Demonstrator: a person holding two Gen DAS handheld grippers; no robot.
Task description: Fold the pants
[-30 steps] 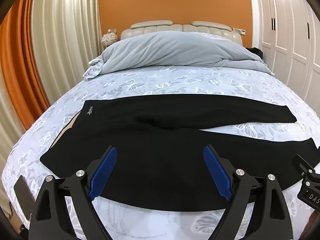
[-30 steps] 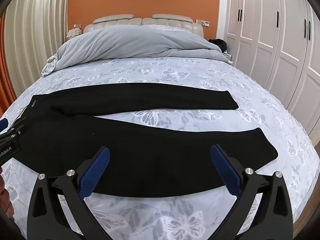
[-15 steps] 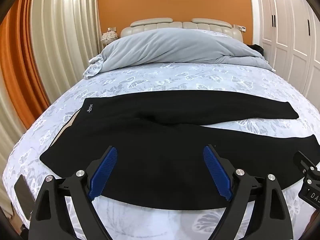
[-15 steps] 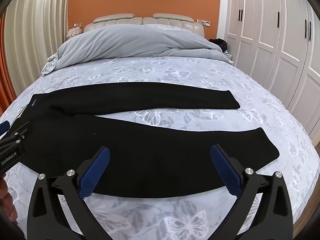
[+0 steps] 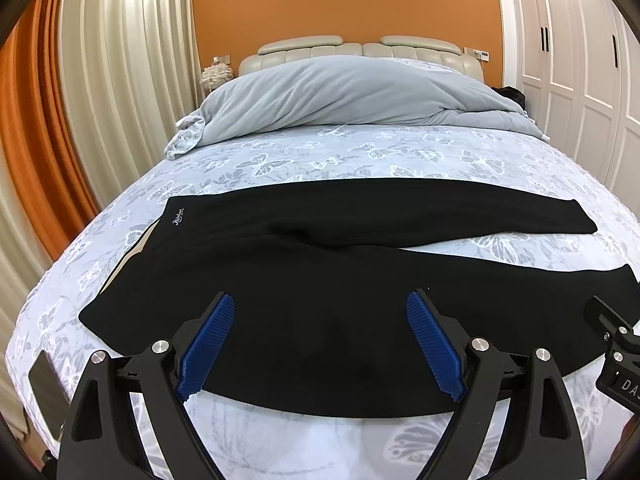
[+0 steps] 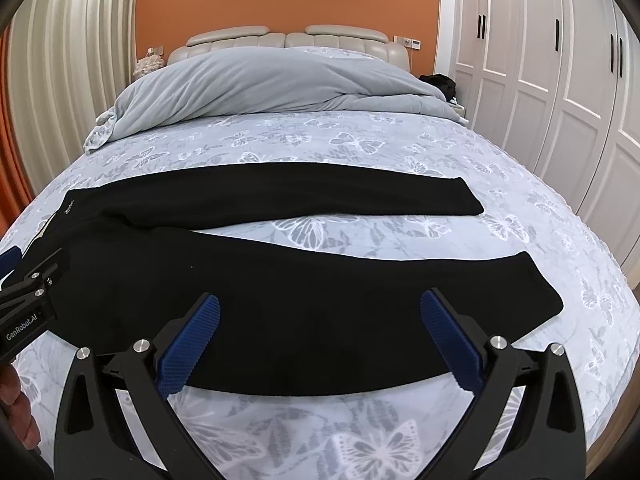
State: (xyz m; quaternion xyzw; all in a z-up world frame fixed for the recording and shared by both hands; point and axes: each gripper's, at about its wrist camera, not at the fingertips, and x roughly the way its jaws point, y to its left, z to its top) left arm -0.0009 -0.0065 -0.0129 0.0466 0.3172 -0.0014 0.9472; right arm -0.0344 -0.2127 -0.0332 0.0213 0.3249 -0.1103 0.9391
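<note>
Ahead of both sets of jaws, the black pants [image 5: 320, 280] lie flat across the bed [image 6: 360, 140], legs splayed apart. Left gripper [image 5: 320, 344] and right gripper [image 6: 320, 344] hover over the near leg, jaws spread wide, pinching nothing.

Both wrist views look from the foot edge of the bed [image 5: 280, 148] toward its headboard [image 6: 288, 38], close above the pants [image 6: 320, 280], sharing them.
</note>
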